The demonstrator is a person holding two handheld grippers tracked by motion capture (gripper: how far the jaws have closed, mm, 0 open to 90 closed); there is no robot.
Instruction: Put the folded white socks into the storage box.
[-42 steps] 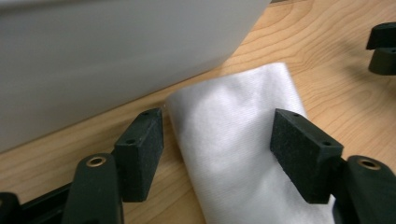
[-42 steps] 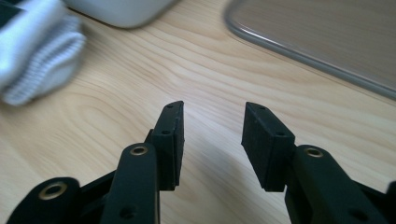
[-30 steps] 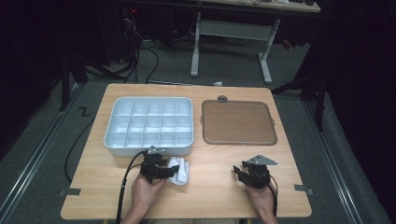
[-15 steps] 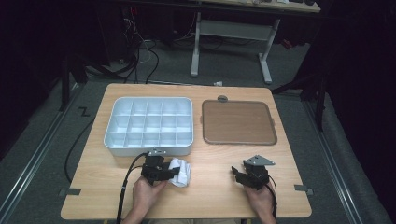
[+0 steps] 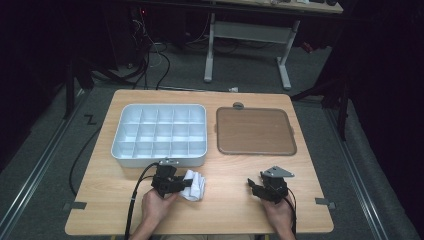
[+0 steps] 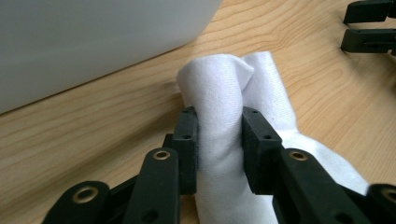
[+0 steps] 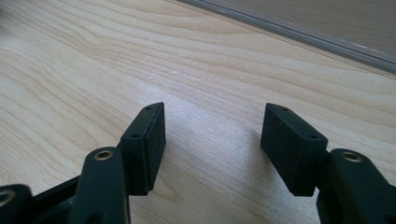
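Pinching a fold of the white cloth (image 6: 219, 140), the left gripper (image 5: 172, 182) has just closed its jaws on it, near the compartment tray (image 5: 120, 150); the right gripper (image 5: 267, 189) rests gaping, nothing between its jaws, on the wooden table (image 5: 225, 210).

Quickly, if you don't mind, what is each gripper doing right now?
Left gripper: jaws just closed on the white cloth.
Right gripper: open, nothing between its jaws.

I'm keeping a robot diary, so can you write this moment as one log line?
left hand-held gripper: jaws just closed onto white cloth | right hand-held gripper: open, holding nothing | cloth: on table, before compartment tray
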